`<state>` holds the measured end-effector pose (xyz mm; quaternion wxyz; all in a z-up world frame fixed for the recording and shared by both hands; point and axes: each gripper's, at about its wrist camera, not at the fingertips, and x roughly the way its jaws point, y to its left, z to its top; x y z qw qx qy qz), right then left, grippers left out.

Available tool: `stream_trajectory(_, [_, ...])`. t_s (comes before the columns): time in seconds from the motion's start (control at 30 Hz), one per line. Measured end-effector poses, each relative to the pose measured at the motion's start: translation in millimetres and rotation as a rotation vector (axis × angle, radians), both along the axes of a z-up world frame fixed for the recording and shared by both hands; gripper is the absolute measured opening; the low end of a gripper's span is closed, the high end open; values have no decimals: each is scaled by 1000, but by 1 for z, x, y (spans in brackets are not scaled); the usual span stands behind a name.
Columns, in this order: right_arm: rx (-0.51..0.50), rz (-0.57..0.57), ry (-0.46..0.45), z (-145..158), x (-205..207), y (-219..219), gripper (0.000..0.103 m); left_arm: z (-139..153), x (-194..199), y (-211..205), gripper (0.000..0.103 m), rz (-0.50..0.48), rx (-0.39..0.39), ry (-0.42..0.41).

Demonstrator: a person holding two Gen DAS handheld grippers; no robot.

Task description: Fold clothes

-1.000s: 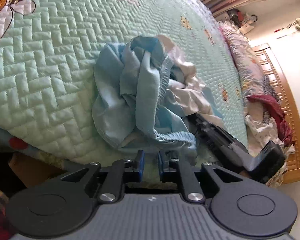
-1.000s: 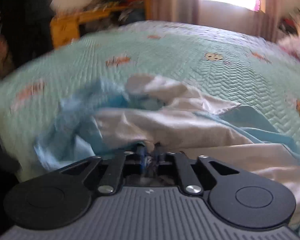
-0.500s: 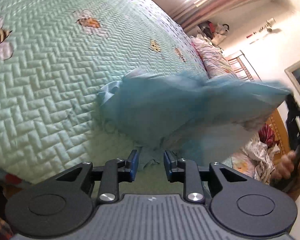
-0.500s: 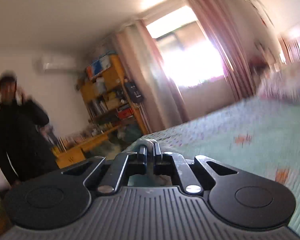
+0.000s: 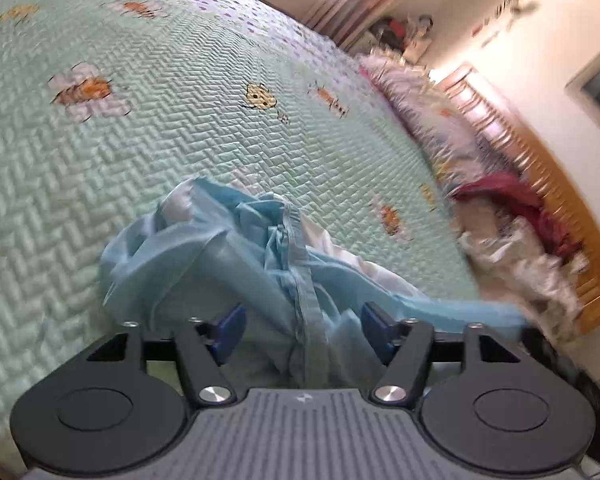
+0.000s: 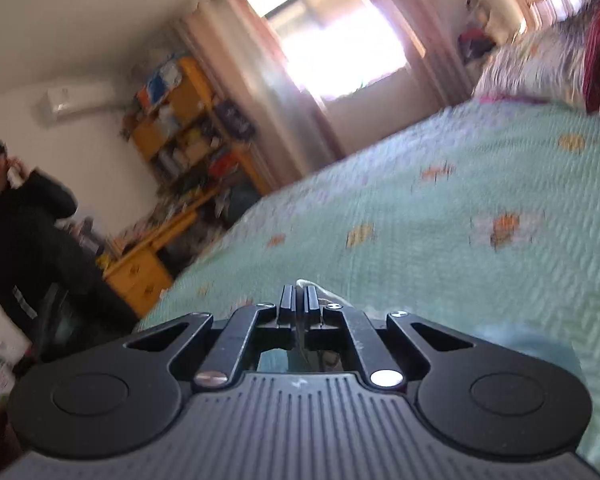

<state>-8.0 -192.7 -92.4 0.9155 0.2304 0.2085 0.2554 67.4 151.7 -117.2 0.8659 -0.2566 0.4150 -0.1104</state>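
Note:
A light blue garment with a white inner side lies crumpled on the green quilted bedspread, one edge stretched off to the right. My left gripper hovers at its near end. Its jaws are opening, and a seamed fold runs between the blue pads without being pinched. In the right wrist view my right gripper is shut on a thin whitish edge of the garment, held above the bedspread. The rest of the cloth hangs hidden under that gripper.
Floral pillows, a dark red cloth and a wooden headboard line the bed's right side. A person in black stands beyond the bed by a yellow desk and shelves. A curtained window is behind.
My left jaws have spread wide off the blue cloth, and the garment, earlier pulled taut to the right, has sunk into a heap. My right gripper has risen off the bed, still pinching cloth.

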Motion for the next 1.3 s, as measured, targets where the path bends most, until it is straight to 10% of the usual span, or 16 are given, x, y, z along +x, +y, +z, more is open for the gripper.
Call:
stream_trajectory(0.4, [77,-55,118,-43,12,-9,9,-35,109,-61,85,21,341,161])
stream_trajectory(0.47, [64,-39,118,-45,13,-2,10,-45,123,-59,77,45,327,195])
stream_trajectory(0.53, [42,-34,127,-50,14,5,12,-51,129,-54,32,39,287,201])
stream_trajectory(0.6, [20,-29,136,-54,14,12,19,-53,127,-50,10,1,245,185])
stream_trajectory(0.83, [-181,-162,197,-65,18,15,28,13,28,7,6,23,3,-121])
stream_trajectory(0.93, [-201,-182,248,-67,22,11,35,50,-42,35,7,9,15,-295])
stream_trajectory(1.17, [-206,-183,230,-49,34,23,60,-19,-130,97,7,181,-54,-32])
stream_trajectory(1.3, [-274,-130,182,-40,51,45,75,-33,-145,102,7,193,-78,-22])
